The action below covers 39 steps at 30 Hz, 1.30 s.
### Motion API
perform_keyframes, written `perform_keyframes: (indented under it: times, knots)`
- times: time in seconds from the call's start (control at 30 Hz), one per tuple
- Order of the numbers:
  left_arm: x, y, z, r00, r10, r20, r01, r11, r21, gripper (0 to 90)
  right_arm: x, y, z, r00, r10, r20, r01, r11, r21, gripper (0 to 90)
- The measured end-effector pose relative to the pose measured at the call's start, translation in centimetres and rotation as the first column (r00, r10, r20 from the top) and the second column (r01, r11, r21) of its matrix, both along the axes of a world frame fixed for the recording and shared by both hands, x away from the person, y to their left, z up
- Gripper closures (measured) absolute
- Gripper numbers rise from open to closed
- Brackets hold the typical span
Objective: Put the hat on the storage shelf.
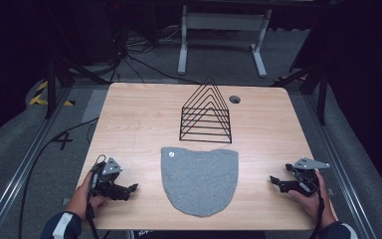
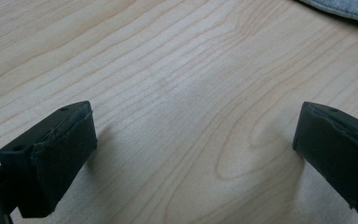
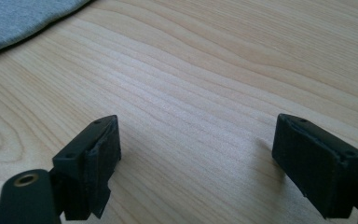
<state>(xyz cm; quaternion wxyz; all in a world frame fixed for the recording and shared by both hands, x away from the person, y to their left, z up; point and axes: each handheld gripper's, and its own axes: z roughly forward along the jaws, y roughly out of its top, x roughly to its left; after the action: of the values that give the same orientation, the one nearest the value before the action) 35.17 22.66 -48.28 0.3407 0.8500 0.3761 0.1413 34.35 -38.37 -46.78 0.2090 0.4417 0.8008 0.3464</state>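
- The left gripper (image 1: 129, 189) rests low over the pale wood-grain table (image 1: 139, 119), jaws spread wide with nothing between them, seemingly parked ready.
- The right gripper (image 1: 274, 181) mirrors it, jaws likewise wide apart and empty.
- A flat grey rounded felt cloth (image 1: 200, 179) lies between the two sets of fingers, apart from both, within easy reach of either.
- Beyond the cloth, away from the fingers, stands a black triangular wire rack (image 1: 206, 113).

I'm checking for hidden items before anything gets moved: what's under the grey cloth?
The grey cloth lies flat on the wooden table, with no bulge showing. Whatever is directly beneath it is covered, so a thin item cannot be ruled out.
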Motion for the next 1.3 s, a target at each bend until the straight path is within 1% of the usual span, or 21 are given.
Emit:
perform_keyframes:
  times: [0.23,0.3,0.33,0.37,0.43,0.53,0.57,0.6,0.63,0.67,0.73,0.8,0.83,0.93,1.0,1.03,1.07,1.1,1.2,1.23,1.3]
  knots:
    - [-0.2,-0.3,0.2,0.9999,-0.002,-0.016,0.002,1.0,0.009,3.0,0.1,0.1,0.0,1.0,0.006,-0.002,-0.006,1.0,0.001,17.8]
    - [-0.3,-0.2,0.5,0.9979,-0.064,-0.002,0.064,0.9979,0.003,8.9,0.1,0.2,0.1,0.9999,0.016,-0.002,-0.016,1.0,-0.001,22.7]
    - [-0.4,-0.4,0.5,0.9975,-0.071,-0.004,0.071,0.9975,0.0,14.9,0.2,0.4,0.2,0.9994,0.034,0.002,-0.034,0.999,0.001,27.7]
    - [-0.4,-0.6,0.6,0.9974,-0.072,-0.011,0.072,0.9974,0.001,16.1,0.3,1.1,0.9,0.997,0.077,0.007,-0.077,0.997,0.004,30.5]
    - [-0.6,-1.3,0.7,0.9936,-0.113,-0.001,0.113,0.9936,0.001,18.2,0.3,1.5,1.4,0.9951,0.098,0.014,-0.098,0.995,0.002,34.4]
    - [-1.2,-3.5,1.4,0.9831,-0.179,0.04,0.178,0.9838,0.022,22.8,1.2,4.3,4.4,0.9763,0.205,0.07,-0.205,0.979,-0.01,45.8]
    - [-1.5,-4.3,1.6,0.9788,-0.199,0.051,0.198,0.9801,0.007,24.0,1.6,5.3,5.0,0.9695,0.232,0.079,-0.232,0.973,-0.007,48.9]
    - [-1.5,-4.3,1.6,0.9788,-0.199,0.051,0.198,0.9801,0.007,25.0,2.0,6.3,5.4,0.9604,0.267,0.081,-0.265,0.964,-0.024,52.2]
    - [-1.8,-5.5,2.0,0.9695,-0.234,0.073,0.234,0.9722,0.01,25.0,2.0,6.3,5.4,0.9604,0.267,0.081,-0.265,0.964,-0.024,52.2]
    - [-1.9,-6.4,2.2,0.965,-0.25,0.08,0.25,0.9682,0.01,26.0,2.5,8.0,5.7,0.9443,0.316,0.091,-0.312,0.948,-0.06,58.4]
    - [-2.2,-8.0,2.6,0.9522,-0.29,0.095,0.293,0.9561,-0.011,27.5,3.3,10.2,5.5,0.9252,0.369,0.09,-0.363,0.929,-0.073,66.4]
    - [-2.5,-10.0,2.9,0.9353,-0.34,0.098,0.342,0.9399,0.001,28.8,4.0,11.5,5.1,0.9127,0.402,0.075,-0.394,0.914,-0.095,73.6]
    - [-2.7,-11.1,3.0,0.9249,-0.366,0.103,0.367,0.9303,0.013,29.1,4.5,12.1,4.7,0.9089,0.412,0.066,-0.405,0.909,-0.097,75.8]
    - [-3.1,-14.3,2.9,0.8843,-0.454,0.109,0.454,0.8906,0.023,32.1,5.7,13.4,3.9,0.9053,0.422,0.052,-0.415,0.904,-0.108,82.8]
    - [-3.1,-15.8,2.7,0.8712,-0.479,0.109,0.478,0.8776,0.033,34.4,6.4,14.0,3.4,0.9027,0.428,0.04,-0.423,0.9,-0.104,85.4]
    - [-3.0,-16.6,2.6,0.862,-0.498,0.095,0.496,0.8671,0.04,35.0,6.7,14.3,3.1,0.9027,0.429,0.031,-0.423,0.899,-0.112,86.4]
    - [-3.0,-17.1,2.4,0.8599,-0.502,0.09,0.501,0.8645,0.035,35.9,7.0,14.5,2.7,0.9036,0.428,0.025,-0.422,0.899,-0.12,87.8]
    - [-2.9,-17.6,2.2,0.8515,-0.516,0.094,0.514,0.8566,0.047,37.0,7.1,14.7,2.5,0.9036,0.428,0.017,-0.424,0.899,-0.111,87.9]
    - [-2.8,-18.3,1.8,0.8499,-0.522,0.072,0.521,0.8529,0.04,39.1,7.3,15.1,1.9,0.9008,0.434,-0.001,-0.431,0.893,-0.127,88.5]
    - [-2.8,-18.3,1.7,0.8476,-0.526,0.067,0.523,0.8502,0.059,40.8,7.3,15.2,1.7,0.9005,0.435,-0.014,-0.433,0.892,-0.129,88.5]
    - [-2.6,-18.1,1.5,0.8455,-0.531,0.053,0.53,0.8472,0.037,42.6,7.3,15.2,1.3,0.8997,0.436,-0.029,-0.435,0.89,-0.139,88.6]
